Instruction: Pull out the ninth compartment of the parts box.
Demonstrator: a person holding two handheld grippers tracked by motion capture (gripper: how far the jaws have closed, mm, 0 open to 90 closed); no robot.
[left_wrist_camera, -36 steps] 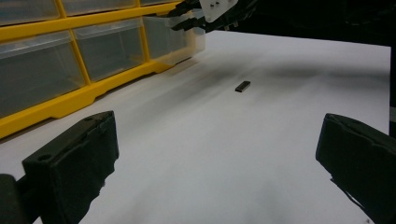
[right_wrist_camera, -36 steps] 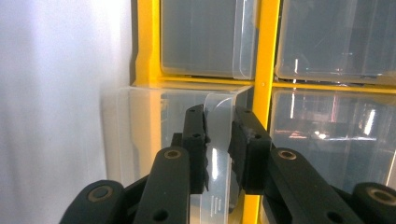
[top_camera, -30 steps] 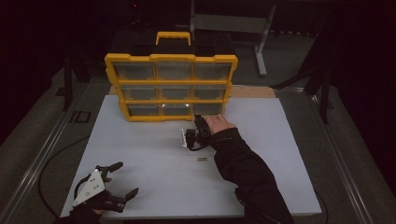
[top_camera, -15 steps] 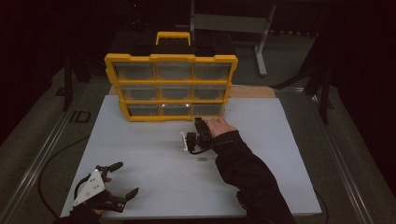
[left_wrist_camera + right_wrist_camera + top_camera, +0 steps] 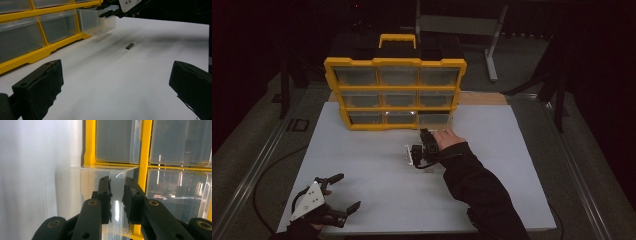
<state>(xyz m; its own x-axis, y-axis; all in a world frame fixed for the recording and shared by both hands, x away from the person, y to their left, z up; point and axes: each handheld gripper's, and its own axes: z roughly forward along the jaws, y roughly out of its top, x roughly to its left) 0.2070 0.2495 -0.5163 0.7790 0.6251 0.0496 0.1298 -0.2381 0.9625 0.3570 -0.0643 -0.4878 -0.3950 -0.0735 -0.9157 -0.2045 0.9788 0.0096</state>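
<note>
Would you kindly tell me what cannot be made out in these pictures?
- Clear drawer: contents unreadable through glare, right gripper view.
- Small dark piece on the table: too small to identify, left gripper view.
- Right gripper: jaw tips too small and dark, high view.
- Organizer: bin contents too dim, high view.

One organizer (image 5: 395, 92), nine drawers, two tools, one small part (image 5: 129, 46).

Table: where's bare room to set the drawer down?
Free: the table right of the right gripper, and the middle between the left gripper and the cabinet. Crowded: by the pulled drawer and the small dark piece.
</note>
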